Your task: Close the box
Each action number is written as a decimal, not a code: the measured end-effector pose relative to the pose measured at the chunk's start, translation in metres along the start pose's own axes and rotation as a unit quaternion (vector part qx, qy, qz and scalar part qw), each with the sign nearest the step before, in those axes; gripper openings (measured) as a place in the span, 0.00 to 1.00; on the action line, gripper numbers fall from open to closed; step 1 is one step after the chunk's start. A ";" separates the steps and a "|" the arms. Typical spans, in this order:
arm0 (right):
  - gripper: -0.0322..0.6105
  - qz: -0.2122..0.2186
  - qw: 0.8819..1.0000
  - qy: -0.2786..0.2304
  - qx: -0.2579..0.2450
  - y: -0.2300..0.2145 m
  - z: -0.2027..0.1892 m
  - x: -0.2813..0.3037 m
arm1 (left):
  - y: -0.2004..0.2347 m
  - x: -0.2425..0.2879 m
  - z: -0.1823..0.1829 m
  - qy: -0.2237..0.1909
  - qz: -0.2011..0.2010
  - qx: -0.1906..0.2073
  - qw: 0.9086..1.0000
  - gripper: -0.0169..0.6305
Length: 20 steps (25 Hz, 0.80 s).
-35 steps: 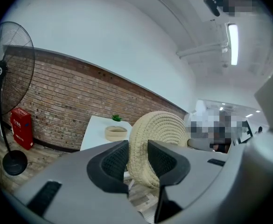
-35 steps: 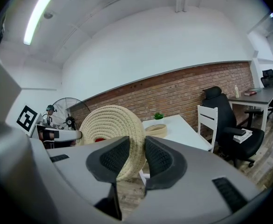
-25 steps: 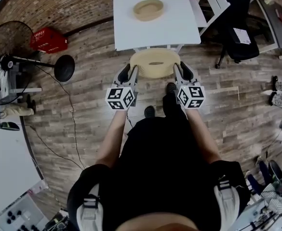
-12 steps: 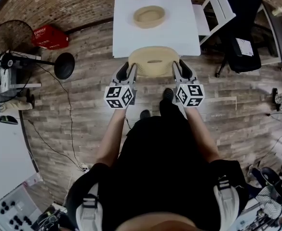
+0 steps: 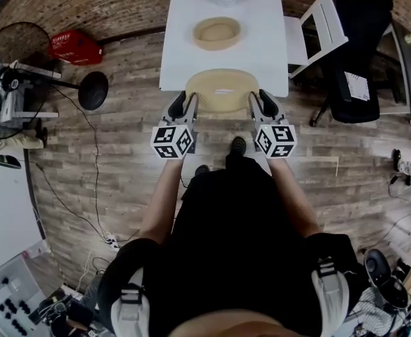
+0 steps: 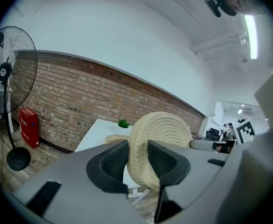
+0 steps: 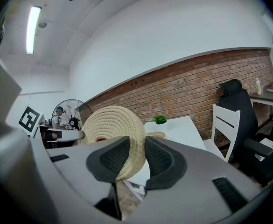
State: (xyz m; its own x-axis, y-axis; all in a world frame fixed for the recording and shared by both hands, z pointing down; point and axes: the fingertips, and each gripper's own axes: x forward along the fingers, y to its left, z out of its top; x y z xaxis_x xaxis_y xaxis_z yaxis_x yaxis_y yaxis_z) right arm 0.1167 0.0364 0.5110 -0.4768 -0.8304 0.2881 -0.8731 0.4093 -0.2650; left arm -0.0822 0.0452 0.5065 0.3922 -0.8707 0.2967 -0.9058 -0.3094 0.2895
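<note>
Left gripper view: left gripper (image 6: 137, 159) jaws clamp woven lid (image 6: 163, 127); right gripper (image 7: 135, 158) likewise.

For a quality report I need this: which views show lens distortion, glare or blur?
Head view: fisheye bends the floor planks and white table; even light, sharp. Left gripper view: ceiling lamp blown out, brick wall line curved. Right gripper view: lamp glare again, woven piece sharp.
</note>
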 end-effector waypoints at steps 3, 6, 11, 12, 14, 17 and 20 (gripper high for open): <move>0.21 0.008 1.000 0.003 0.004 -0.015 0.002 0.006 | -0.007 0.011 0.001 -0.004 0.010 -0.001 1.000 0.24; 0.21 0.017 1.000 0.004 0.001 -0.024 0.006 0.015 | -0.009 0.019 0.001 -0.007 0.020 -0.007 1.000 0.24; 0.21 0.022 1.000 0.008 -0.002 -0.032 0.011 0.025 | -0.009 0.028 0.002 -0.007 0.027 -0.012 1.000 0.24; 0.21 0.024 1.000 0.010 -0.002 -0.033 0.012 0.026 | -0.009 0.028 0.003 -0.008 0.029 -0.013 0.999 0.24; 0.21 0.026 1.000 0.014 -0.003 -0.033 0.013 0.028 | -0.007 0.030 0.004 -0.008 0.033 -0.017 0.999 0.24; 0.21 0.028 0.999 0.020 -0.006 -0.033 0.015 0.035 | -0.002 0.036 0.005 -0.008 0.035 -0.026 0.999 0.24; 0.21 0.032 0.999 0.022 -0.009 -0.035 0.018 0.046 | 0.007 0.046 0.008 -0.011 0.034 -0.034 0.999 0.24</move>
State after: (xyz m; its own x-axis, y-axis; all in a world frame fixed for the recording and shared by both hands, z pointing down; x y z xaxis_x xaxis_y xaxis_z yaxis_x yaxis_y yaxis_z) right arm 0.1270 -0.0233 0.5169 -0.5361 -0.7850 0.3106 -0.8417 0.4688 -0.2679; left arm -0.0712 0.0000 0.5153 0.3257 -0.8975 0.2974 -0.9170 -0.2233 0.3305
